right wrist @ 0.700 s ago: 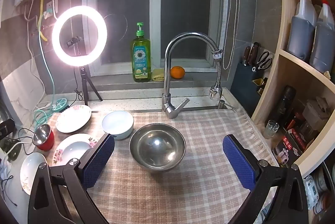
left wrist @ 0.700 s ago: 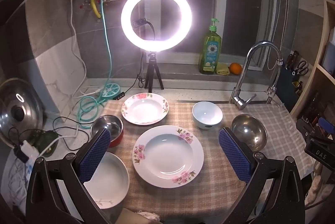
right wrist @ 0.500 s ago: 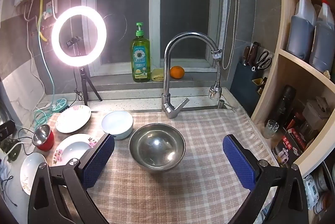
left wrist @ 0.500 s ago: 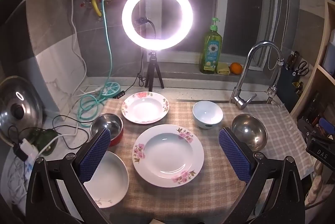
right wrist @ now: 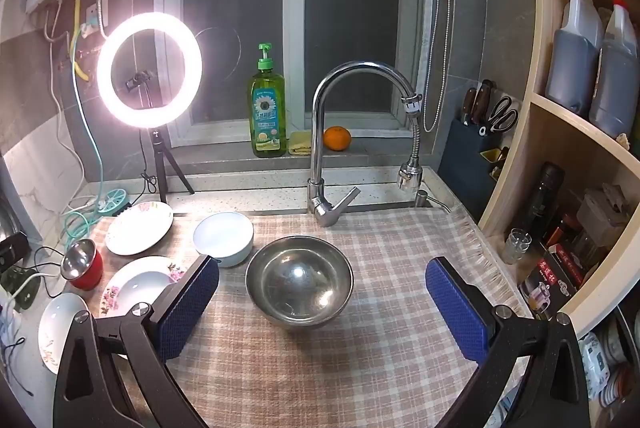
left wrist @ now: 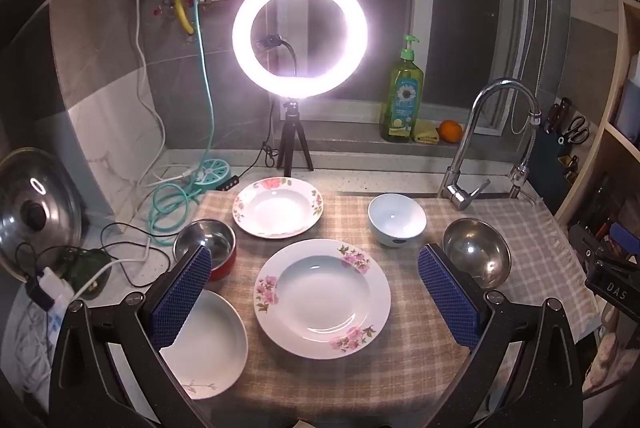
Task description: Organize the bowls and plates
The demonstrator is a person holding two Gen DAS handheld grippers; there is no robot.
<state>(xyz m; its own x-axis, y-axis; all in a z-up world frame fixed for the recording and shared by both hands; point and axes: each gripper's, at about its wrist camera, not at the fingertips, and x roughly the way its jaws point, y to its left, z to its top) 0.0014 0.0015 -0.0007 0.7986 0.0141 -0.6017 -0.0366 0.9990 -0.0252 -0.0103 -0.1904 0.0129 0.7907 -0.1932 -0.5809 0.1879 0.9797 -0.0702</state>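
On the checked cloth (left wrist: 400, 360) lie a large floral plate (left wrist: 322, 296), a smaller floral plate (left wrist: 277, 206), a white bowl (left wrist: 397, 219) and a steel bowl (left wrist: 477, 258). A red steel-lined bowl (left wrist: 205, 243) and a plain white plate (left wrist: 208, 344) sit at the left. My left gripper (left wrist: 316, 298) is open above the large floral plate. My right gripper (right wrist: 322, 304) is open and empty above the steel bowl (right wrist: 299, 280). The white bowl (right wrist: 223, 238), both floral plates (right wrist: 139, 227) and the red bowl (right wrist: 82, 263) show at its left.
A lit ring light on a tripod (left wrist: 299, 35) stands behind the plates. A faucet (right wrist: 320, 187) rises behind the steel bowl. Soap bottle (right wrist: 267, 115) and an orange (right wrist: 337, 138) sit on the sill. Cables (left wrist: 168, 203) and a pot lid (left wrist: 36, 216) lie left. Shelves (right wrist: 580, 187) stand right.
The left view has shifted slightly, as the left gripper rose a little. The right gripper and all dishes have stayed in place.
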